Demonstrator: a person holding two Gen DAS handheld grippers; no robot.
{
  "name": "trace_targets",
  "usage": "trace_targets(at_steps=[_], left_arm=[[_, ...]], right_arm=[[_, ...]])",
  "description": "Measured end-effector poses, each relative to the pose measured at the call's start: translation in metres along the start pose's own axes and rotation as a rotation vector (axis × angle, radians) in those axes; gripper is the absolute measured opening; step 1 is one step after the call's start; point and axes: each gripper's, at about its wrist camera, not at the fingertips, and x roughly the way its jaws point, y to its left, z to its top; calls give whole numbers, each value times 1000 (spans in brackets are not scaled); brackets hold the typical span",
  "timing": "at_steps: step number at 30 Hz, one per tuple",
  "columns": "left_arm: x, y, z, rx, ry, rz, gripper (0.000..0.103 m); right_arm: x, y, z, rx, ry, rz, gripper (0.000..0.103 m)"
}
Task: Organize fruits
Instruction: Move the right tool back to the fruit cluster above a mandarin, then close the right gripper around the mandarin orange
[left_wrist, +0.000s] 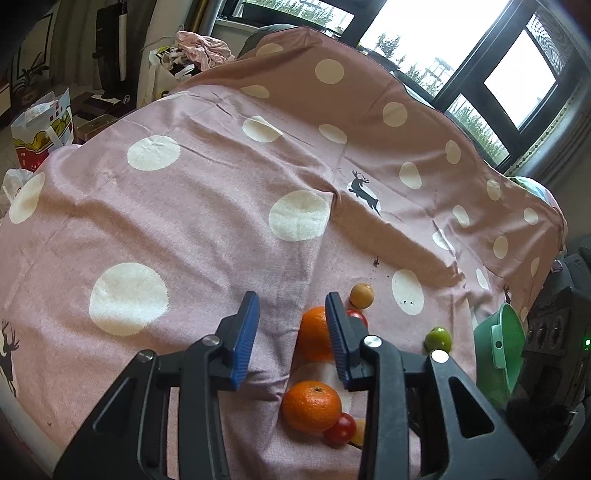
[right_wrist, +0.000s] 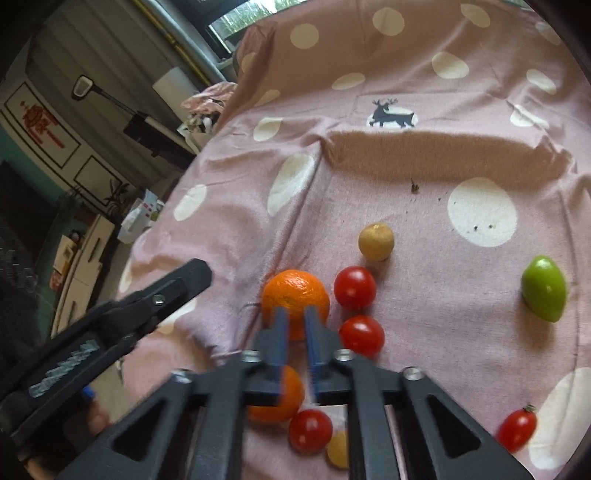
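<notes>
- Fruits lie loose on a pink cloth (right_wrist: 424, 155) with pale dots, clustered toward its near edge.
- Right wrist view: two oranges, far one (right_wrist: 295, 295) and near one (right_wrist: 280, 398); three cherry tomatoes close by (right_wrist: 354, 287), (right_wrist: 362, 334), (right_wrist: 310, 430), a fourth apart at lower right (right_wrist: 517, 430).
- Tan round fruit (right_wrist: 376, 242) beyond the tomatoes; green fruit (right_wrist: 543, 293) well apart to the right.
- Right hand-held gripper (right_wrist: 297, 332): jaws narrow, nearly together, nothing between them; tips in front of the far orange, contact unclear.
- Left hand-held gripper (left_wrist: 291, 332): jaws apart, only bare cloth between them, the far orange just behind its right finger.
- Green container (left_wrist: 498, 354) at the cloth's right edge.
</notes>
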Motion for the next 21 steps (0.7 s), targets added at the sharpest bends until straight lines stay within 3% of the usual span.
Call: trace_targets(at_steps=[7, 11, 17, 21], left_arm=[[1, -5, -1, 1, 7, 10, 35], [-2, 1, 1, -24, -6, 30, 36], [-3, 11, 3, -62, -6, 43, 38], [-3, 12, 3, -66, -3, 47, 42]], right_arm=[[-18, -19, 3, 54, -21, 21, 12], [-2, -19, 7, 114, 1, 100, 45], [27, -8, 5, 93, 54, 58, 45], [32, -1, 5, 52, 11, 1, 45]])
